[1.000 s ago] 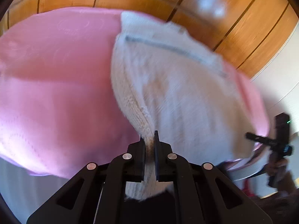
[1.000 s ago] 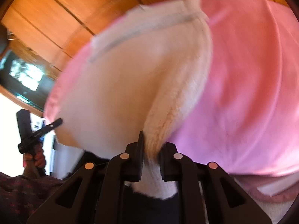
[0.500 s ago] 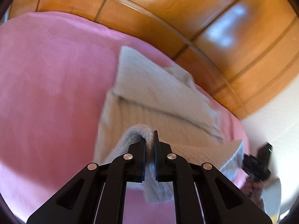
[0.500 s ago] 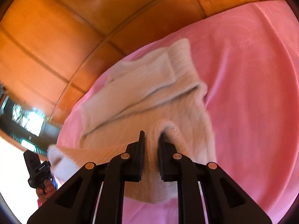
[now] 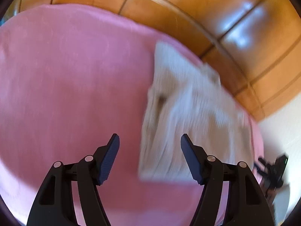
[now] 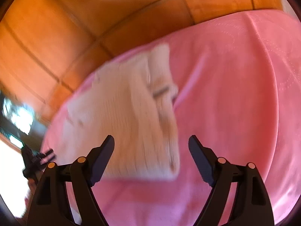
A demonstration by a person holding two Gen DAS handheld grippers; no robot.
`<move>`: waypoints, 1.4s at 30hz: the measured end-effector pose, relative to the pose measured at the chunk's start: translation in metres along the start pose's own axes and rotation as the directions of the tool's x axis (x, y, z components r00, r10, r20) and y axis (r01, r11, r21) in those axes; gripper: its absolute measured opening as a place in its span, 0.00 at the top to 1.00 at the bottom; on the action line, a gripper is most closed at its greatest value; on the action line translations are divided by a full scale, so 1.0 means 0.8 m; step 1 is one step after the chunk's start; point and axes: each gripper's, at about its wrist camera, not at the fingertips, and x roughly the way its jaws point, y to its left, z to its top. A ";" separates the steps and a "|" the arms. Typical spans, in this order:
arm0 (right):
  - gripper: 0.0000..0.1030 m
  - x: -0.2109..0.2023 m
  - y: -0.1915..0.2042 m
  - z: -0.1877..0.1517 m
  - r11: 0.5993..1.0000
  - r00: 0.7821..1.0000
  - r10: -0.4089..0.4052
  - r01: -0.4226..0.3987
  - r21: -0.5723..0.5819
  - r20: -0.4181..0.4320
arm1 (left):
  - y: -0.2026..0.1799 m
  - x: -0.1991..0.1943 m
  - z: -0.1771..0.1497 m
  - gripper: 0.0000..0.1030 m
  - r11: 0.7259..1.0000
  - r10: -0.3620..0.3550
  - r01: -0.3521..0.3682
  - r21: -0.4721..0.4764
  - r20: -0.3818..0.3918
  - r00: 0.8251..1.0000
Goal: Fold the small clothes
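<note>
- Pink blanket point(image 5: 65, 86) covers the whole surface, with wooden panelling point(image 5: 188, 9) at its far edge.
- One cream knitted garment point(image 5: 188, 124) lies folded flat on the blanket, toward the far side; blur hides its details.
- Left gripper point(image 5: 150, 157), jaws just opened, stands spread, the garment's near-left corner ahead of it, untouched.
- Right gripper point(image 6: 151, 158), likewise just opened and spread, grips nothing.

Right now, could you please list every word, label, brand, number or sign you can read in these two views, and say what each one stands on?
None: no readable text in either view.
White knitted garment: no label or print visible; blurred.
Pink cover: only a faint stitched pattern, no letters.
Left hand-held gripper and right hand-held gripper: no markings.
Wooden panelling: plain.
</note>
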 end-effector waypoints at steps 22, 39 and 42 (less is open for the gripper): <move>0.92 -0.033 0.035 -0.067 1.000 0.999 -0.013 0.014 -0.023 0.033 | -0.015 -0.054 -0.090 1.00 0.980 0.098 -0.099 0.175 0.016 0.995; 0.63 0.007 0.019 -0.033 0.998 0.998 -0.062 0.061 0.026 0.016 | -0.048 0.058 0.014 0.57 0.969 0.052 -0.036 0.243 -0.062 0.997; 0.68 0.016 0.018 -0.031 0.998 0.998 -0.056 0.056 0.019 -0.006 | -0.043 0.057 0.005 0.91 0.973 0.030 -0.014 0.231 -0.067 0.997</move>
